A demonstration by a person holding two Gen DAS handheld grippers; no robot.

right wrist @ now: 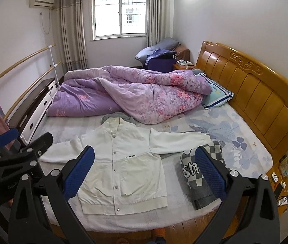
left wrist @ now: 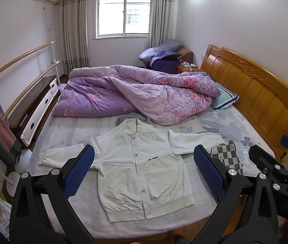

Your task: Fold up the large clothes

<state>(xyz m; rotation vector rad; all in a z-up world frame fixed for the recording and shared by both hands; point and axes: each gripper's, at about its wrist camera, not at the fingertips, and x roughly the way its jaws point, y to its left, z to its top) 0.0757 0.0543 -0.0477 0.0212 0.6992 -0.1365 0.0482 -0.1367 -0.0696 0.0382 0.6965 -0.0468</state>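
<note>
Jacket [left wrist: 141, 168] is laid flat on bed [left wrist: 78, 128]; judged soft, light, best pinched at cuffs. Left gripper [left wrist: 144, 170] and right gripper [right wrist: 146, 170] are held spread, empty.

Jacket [left wrist: 141, 168]: matt off-white cloth, ribbed hem, shiny metal snaps. Behind it, quilt [left wrist: 135, 93]: soft purple cloth. Right of it, headboard [left wrist: 253, 93]: glossy varnished wood. Left gripper [left wrist: 144, 172]: matt black plastic, textured blue pads [left wrist: 78, 174].
</note>
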